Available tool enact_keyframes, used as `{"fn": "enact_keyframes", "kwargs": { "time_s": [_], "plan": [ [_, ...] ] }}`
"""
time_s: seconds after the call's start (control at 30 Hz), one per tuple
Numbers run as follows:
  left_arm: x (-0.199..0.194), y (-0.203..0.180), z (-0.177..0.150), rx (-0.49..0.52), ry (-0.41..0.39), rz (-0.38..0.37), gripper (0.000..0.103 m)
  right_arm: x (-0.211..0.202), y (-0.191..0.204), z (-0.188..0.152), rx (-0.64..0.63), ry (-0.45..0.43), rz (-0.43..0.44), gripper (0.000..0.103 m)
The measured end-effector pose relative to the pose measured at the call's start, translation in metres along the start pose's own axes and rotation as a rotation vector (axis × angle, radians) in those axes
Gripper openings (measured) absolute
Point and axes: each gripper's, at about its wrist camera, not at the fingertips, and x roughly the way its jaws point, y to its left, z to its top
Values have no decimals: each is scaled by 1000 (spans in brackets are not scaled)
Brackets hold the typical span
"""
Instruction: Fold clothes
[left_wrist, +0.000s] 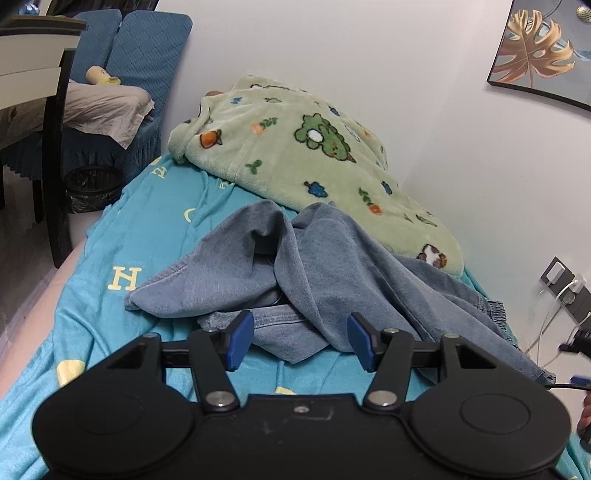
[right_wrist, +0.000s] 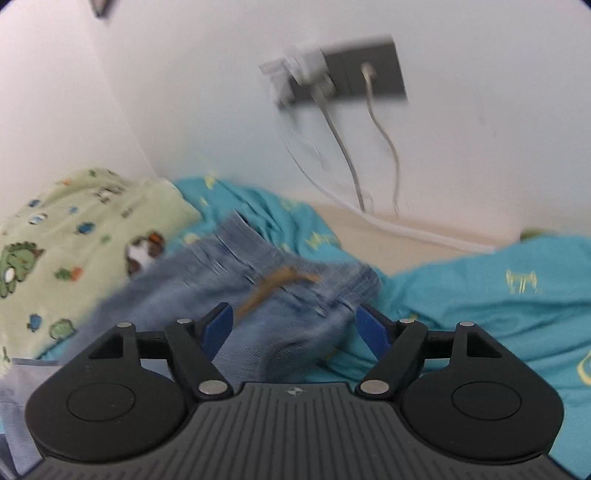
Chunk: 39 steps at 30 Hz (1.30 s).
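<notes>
A crumpled pair of blue jeans (left_wrist: 325, 251) lies on the teal bedsheet (left_wrist: 122, 236), one leg spread toward the left. My left gripper (left_wrist: 301, 339) hovers at the near edge of the jeans, open, its blue pads (left_wrist: 240, 339) apart and not pressing on the cloth. In the blurred right wrist view the gathered waistband of the jeans (right_wrist: 280, 291), with a brown patch, lies just ahead of my right gripper (right_wrist: 295, 326). That gripper is open wide; denim shows between its fingers but the pads stand clear of it.
A green fleece blanket (left_wrist: 295, 147) with cartoon prints is heaped against the white wall behind the jeans. A wall socket (right_wrist: 351, 70) with hanging cables is at the right. A blue-covered chair (left_wrist: 140, 55) and a bin (left_wrist: 88, 188) stand off the bed's left side.
</notes>
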Motion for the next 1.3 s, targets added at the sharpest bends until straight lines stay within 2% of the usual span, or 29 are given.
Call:
{"fn": "enact_keyframes", "kwargs": {
  "time_s": [0.07,0.13,0.3,0.4,0.5,0.7,0.9,0.93,1.0,1.03,1.07,1.13,1.23,1.3],
  "plan": [
    [-2,0,0,5,-6,1,53,-16,18,0,-28,-74,23,78],
    [-4,0,1,11,-9,2,54,-21,40,-2,-70,-99,131,80],
    [-3,-1,0,30,-1,15,54,21,106,-23,-206,65,504,80],
    [-3,-1,0,33,6,11,54,47,143,-38,-312,126,640,82],
    [1,0,0,33,10,13,54,80,172,-48,-370,167,705,82],
    [23,5,-1,24,49,26,54,136,209,-61,-344,277,784,85],
    [45,15,-3,-19,104,43,54,150,232,-73,-337,390,949,85],
    [46,16,-3,-23,105,50,54,146,235,-75,-351,396,971,82],
    [46,18,-3,-31,102,55,54,137,241,-79,-378,409,1015,68],
    [45,18,-2,-38,100,54,54,132,245,-81,-398,413,1027,51],
    [44,18,-1,-43,99,52,54,125,247,-82,-437,410,1002,26],
    [40,19,0,-55,87,48,54,108,245,-82,-482,390,952,3],
    [32,18,5,-74,65,55,54,74,229,-77,-493,342,972,2],
    [23,19,8,-102,54,56,53,41,221,-76,-560,287,971,2]
  ]
}}
